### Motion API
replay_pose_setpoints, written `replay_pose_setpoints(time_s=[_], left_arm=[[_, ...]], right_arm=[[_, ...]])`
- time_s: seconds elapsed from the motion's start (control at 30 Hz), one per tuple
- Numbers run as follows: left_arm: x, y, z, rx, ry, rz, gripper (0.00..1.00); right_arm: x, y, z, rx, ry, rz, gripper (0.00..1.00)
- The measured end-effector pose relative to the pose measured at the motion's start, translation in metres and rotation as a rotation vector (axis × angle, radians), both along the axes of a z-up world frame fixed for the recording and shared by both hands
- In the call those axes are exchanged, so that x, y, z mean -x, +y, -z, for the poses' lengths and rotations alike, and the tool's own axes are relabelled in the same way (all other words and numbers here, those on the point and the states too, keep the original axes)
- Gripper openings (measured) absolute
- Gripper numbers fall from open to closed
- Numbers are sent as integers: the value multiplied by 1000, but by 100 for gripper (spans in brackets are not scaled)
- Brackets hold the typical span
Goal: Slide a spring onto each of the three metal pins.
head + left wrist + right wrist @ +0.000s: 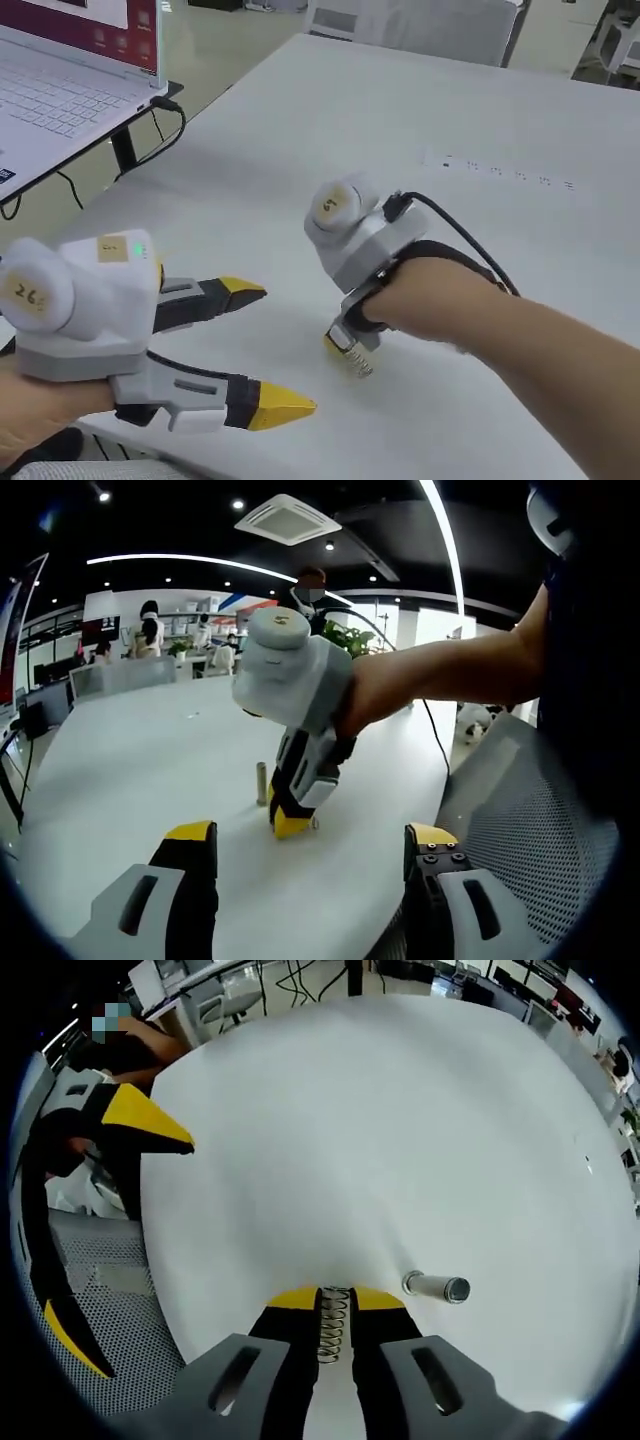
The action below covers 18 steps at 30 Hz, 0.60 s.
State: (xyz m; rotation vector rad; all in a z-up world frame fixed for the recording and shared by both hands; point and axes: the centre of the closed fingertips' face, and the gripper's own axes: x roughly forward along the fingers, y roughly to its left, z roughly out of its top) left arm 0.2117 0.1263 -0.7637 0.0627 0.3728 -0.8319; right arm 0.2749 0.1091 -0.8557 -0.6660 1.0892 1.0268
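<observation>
Spring (335,1328) is pinched lengthwise between the yellow-tipped jaws of the right gripper (335,1298), which points steeply down at the white table (380,1110); whether the tips touch the surface cannot be told. One metal pin (437,1286) stands upright on the table just beside those tips, apart from the spring. Left gripper (285,348) hovers by the table's near edge, its jaws spread wide with nothing between them.

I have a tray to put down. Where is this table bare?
Bare: the wide table beyond the right gripper, and the strip between laptop and left gripper. Crowded: the near edge, where the right gripper holds a spring near the metal pin.
</observation>
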Motion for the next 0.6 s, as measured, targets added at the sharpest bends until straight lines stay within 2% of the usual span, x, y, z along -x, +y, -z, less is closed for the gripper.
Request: replay_pose_setpoints(time_s=[0.1, 0.13, 0.2, 0.23, 0.37, 0.57, 0.6], left_arm=[[0, 0, 0, 4, 1, -1, 72], [1, 0, 1, 3, 2, -1, 71], [1, 0, 3, -1, 8, 2, 71], [1, 0, 4, -1, 10, 3, 70], [0, -3, 3, -1, 14, 8, 67], [-5, -9, -6, 8, -1, 19, 64], [-6, -10, -8, 12, -3, 20, 63]], right_arm=[[3, 3, -14, -62, 2, 4, 8], [6, -2, -20, -62, 1, 5, 8], [3, 3, -31, -106, -25, -2, 8], [4, 2, -37, -118, -21, 3, 8], [6, 1, -66, -196, -56, 10, 8], [15, 0, -117, -325, -106, 5, 8], [16, -1, -120, -330, -106, 5, 8]])
